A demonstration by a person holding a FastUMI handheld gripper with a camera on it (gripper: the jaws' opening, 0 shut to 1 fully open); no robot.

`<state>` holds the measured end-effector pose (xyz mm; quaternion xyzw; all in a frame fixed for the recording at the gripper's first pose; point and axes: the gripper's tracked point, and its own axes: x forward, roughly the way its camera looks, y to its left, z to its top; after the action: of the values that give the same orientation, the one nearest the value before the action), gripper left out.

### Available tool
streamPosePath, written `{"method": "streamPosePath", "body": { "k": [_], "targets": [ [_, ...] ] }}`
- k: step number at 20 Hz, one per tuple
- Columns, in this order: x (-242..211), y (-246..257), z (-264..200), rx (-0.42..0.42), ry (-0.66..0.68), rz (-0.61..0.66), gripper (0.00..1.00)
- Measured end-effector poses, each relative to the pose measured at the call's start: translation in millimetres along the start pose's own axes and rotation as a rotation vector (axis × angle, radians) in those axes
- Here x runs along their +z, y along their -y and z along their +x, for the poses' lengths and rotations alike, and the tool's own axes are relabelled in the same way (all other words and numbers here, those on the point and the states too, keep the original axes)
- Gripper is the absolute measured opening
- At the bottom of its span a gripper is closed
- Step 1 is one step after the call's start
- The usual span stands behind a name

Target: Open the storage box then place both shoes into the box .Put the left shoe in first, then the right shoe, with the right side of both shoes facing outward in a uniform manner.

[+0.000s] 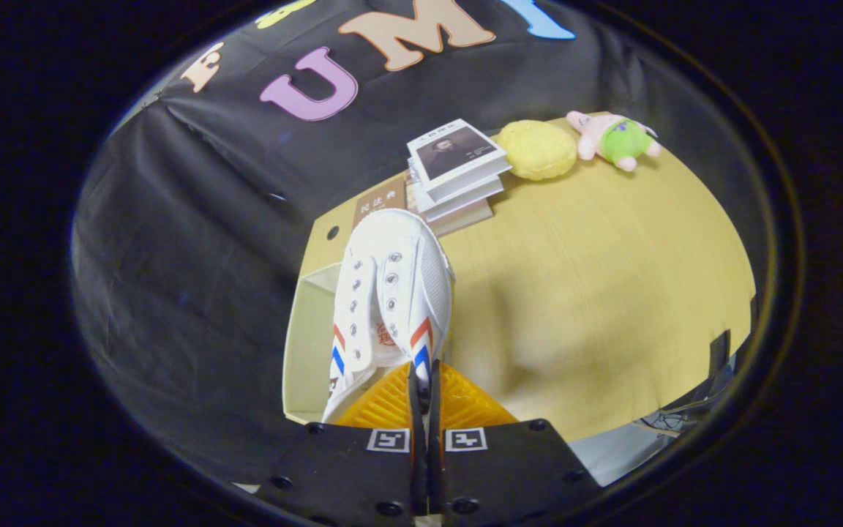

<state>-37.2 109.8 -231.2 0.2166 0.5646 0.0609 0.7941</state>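
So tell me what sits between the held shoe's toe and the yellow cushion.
In the gripper view, a stack of books lies between the white shoe and the yellow cushion. The gripper is shut on the shoe.

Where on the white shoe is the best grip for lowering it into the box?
The heel-end collar wall, from behind the heel: the hand-held gripper is shut on the shoe there. That thin upright edge fits between the fingers, and the toe points away over the open box.
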Motion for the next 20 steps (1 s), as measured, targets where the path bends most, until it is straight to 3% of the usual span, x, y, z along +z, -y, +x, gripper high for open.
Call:
{"method": "streamPosePath", "body": {
  "k": [12,14,17,20],
  "targets": [
    [-22,-71,49,0.044,-0.066,-0.020,0.04],
    [-29,-74,57,0.043,-0.075,-0.033,0.23],
    [-12,-105,53,0.161,-0.012,0.041,0.52],
    [4,-74,50,0.053,0.050,-0.039,0.80]
  ]
}}
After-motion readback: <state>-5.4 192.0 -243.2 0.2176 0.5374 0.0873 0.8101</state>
